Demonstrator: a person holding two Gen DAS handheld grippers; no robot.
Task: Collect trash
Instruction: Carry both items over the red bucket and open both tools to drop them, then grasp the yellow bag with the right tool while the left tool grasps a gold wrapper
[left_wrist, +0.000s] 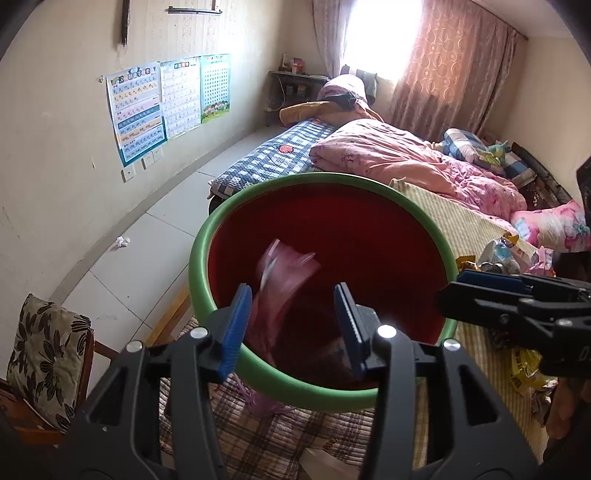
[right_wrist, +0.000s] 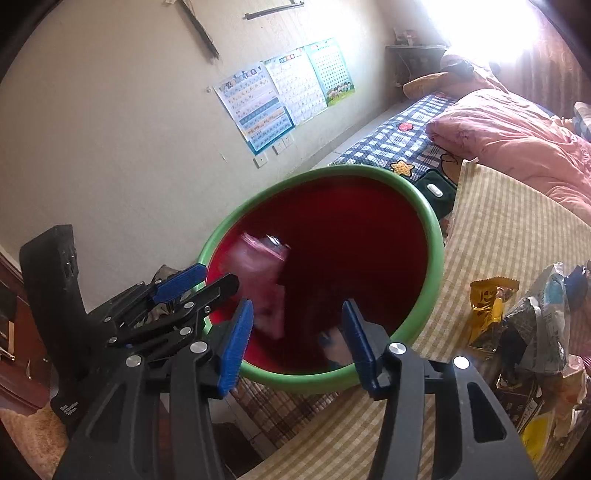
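Note:
A red bin with a green rim stands at the bed's edge; it also shows in the right wrist view. A blurred pink wrapper is in the air inside the bin mouth, free of both grippers; the right wrist view shows it too. My left gripper is open over the near rim. My right gripper is open over the near rim, beside the left one. A pile of snack wrappers lies on the striped mat to the right.
A crumpled paper ball lies on the tiled floor by the wall. A cushioned chair stands at lower left. Pink quilts and a checked blanket cover the bed. A yellow wrapper lies near the bin.

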